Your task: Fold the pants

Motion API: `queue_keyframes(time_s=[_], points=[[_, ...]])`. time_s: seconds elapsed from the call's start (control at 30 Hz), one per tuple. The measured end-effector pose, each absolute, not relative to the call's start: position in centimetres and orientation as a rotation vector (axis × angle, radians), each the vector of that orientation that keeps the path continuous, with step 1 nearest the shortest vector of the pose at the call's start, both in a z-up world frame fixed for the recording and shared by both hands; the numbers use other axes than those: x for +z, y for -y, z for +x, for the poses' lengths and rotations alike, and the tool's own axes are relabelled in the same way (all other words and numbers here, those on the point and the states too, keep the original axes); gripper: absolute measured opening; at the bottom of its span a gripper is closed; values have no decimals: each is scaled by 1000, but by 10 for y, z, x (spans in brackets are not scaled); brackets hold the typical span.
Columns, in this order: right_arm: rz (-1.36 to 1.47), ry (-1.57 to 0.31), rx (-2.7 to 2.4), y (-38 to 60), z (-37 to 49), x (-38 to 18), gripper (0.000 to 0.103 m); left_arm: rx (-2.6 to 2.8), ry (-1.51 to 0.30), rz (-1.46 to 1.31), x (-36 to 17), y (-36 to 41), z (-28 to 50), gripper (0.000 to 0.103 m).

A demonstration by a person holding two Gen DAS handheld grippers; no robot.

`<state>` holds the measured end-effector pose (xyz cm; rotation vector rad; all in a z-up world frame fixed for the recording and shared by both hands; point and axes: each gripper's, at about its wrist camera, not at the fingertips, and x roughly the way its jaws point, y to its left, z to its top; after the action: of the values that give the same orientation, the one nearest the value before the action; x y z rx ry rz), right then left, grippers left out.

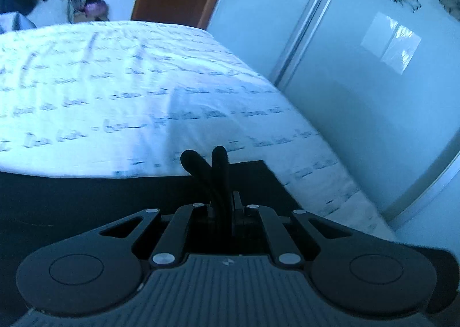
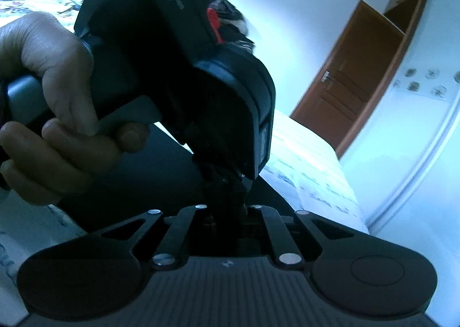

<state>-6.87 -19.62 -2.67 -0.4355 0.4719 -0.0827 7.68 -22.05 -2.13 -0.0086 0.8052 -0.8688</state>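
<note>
Dark pants (image 1: 86, 197) lie limp on the bed (image 1: 115, 82), soft, light, best pinched at an edge; left gripper (image 1: 211, 154) pinches it closed; right gripper (image 2: 227, 192) unclear.

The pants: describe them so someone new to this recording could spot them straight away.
Start with the bed, covered by a white sheet with rows of blue script. At its near edge, under the left gripper, lies a flat black cloth, the pants. It is the only dark, unprinted piece on the pale sheet.
</note>
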Motion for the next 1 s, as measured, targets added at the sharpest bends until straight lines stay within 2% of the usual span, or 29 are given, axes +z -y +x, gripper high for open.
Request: queue_keyframes(time_s=[0.5, 1.0], points=[[-402, -463, 61, 155, -59, -32, 7, -762, -776, 21, -21, 158, 86, 11], [-314, -478, 149, 187, -44, -34, 7, -694, -794, 49, -21, 123, 101, 11]])
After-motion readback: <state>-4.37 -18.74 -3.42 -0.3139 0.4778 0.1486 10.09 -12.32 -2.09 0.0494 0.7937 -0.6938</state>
